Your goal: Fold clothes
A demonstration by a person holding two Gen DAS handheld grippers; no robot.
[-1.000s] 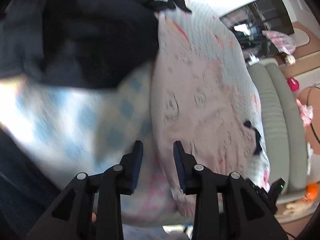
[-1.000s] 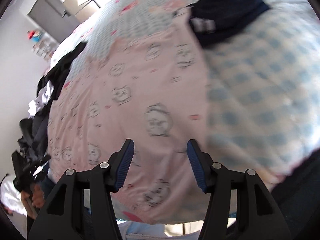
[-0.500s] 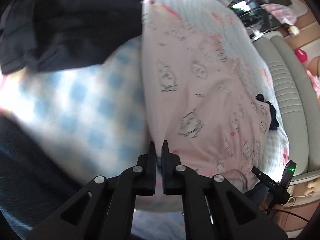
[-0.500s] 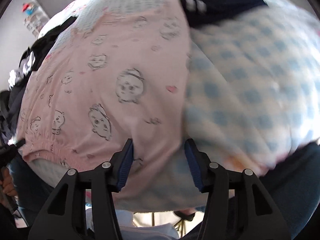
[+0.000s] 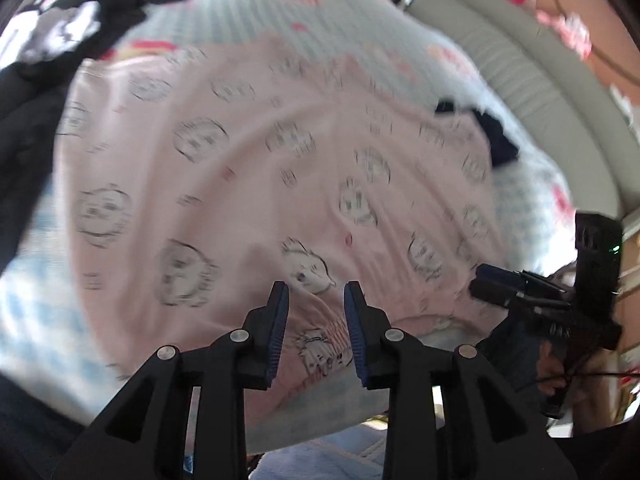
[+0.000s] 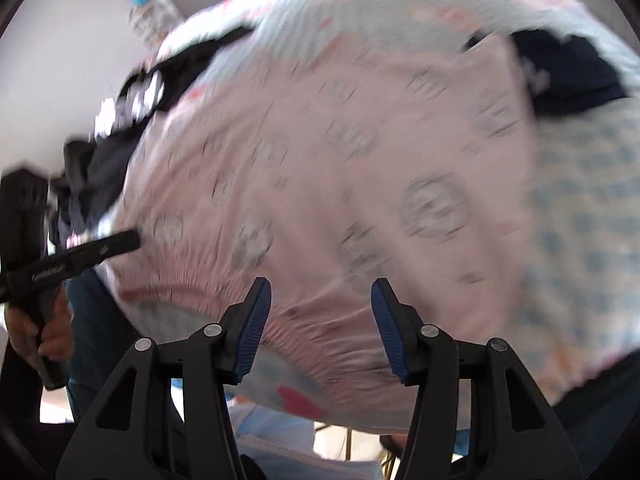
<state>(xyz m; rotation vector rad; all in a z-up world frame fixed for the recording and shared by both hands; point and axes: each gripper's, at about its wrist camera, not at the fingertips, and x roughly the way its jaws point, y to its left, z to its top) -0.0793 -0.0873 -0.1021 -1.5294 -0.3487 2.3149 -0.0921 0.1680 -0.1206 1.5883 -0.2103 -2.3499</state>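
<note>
Both hand-held grippers have swung over the pink garment (image 5: 280, 168), spread flat on the bed (image 5: 256, 12).
Left hand-held gripper (image 5: 316, 300) opening, right (image 6: 320, 304) apart; both empty above its near elastic hem (image 6: 192, 280); this garment's folding not begun.

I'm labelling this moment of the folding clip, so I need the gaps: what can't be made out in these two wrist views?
- Pink garment: printed faces smeared by motion blur in both views; its near hem hidden behind the left gripper.
- Dark clothes: cut type unreadable, blurred.
- Right gripper: whether its pads touch cloth is unclear.
- Bed's near edge: hidden by gripper bodies.
</note>
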